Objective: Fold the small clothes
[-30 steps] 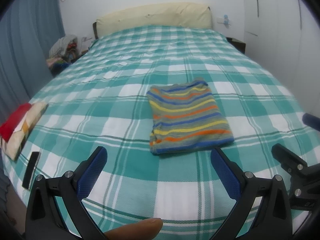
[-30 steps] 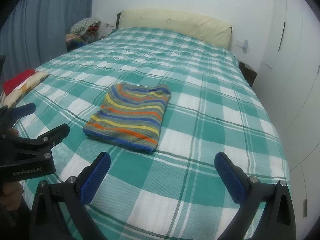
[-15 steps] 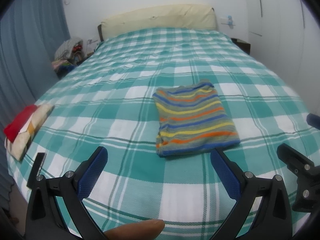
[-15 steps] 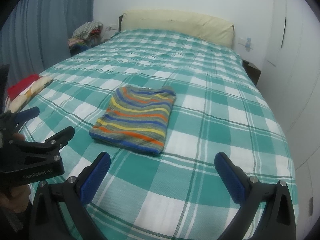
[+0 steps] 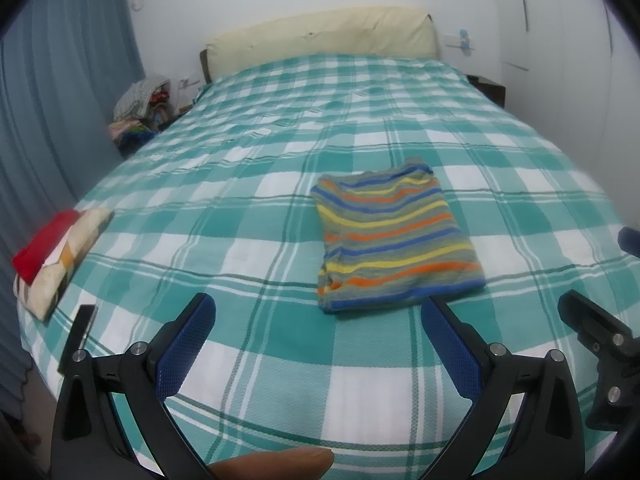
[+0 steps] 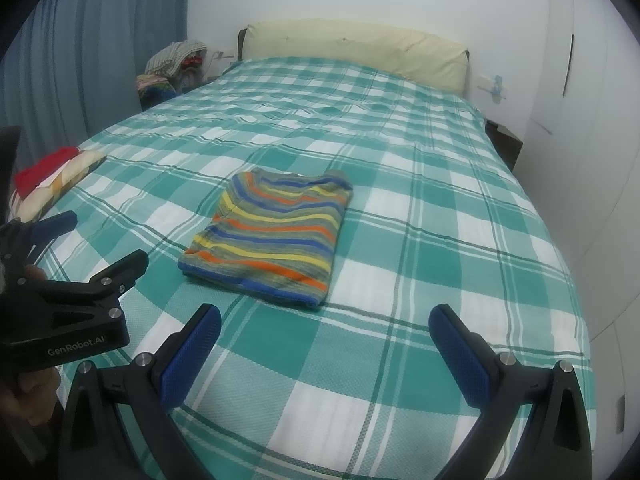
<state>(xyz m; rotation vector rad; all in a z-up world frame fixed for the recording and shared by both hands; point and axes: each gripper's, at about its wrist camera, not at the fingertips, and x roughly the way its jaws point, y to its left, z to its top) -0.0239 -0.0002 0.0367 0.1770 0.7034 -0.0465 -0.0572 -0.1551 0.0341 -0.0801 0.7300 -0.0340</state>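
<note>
Teal-checked bedspread (image 5: 280, 248) under a folded striped garment (image 5: 394, 236), left tongs (image 5: 316, 344) and right tongs (image 6: 326, 354) both agape, empty.

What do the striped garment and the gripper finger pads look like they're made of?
Striped garment: soft knit, probably cotton jersey or a light sweater; matte, thick rounded fold edges. Left gripper fingers: blue pads, apparently rubber or textured plastic, with a fine grid pattern, on black, likely plastic arms.

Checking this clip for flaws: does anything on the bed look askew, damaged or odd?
Nothing stands out. The striped garment lies folded flat on the checked bedspread, and a second folded pile sits near the bed's left edge. Both tongs, left and right, are open and empty.
</note>
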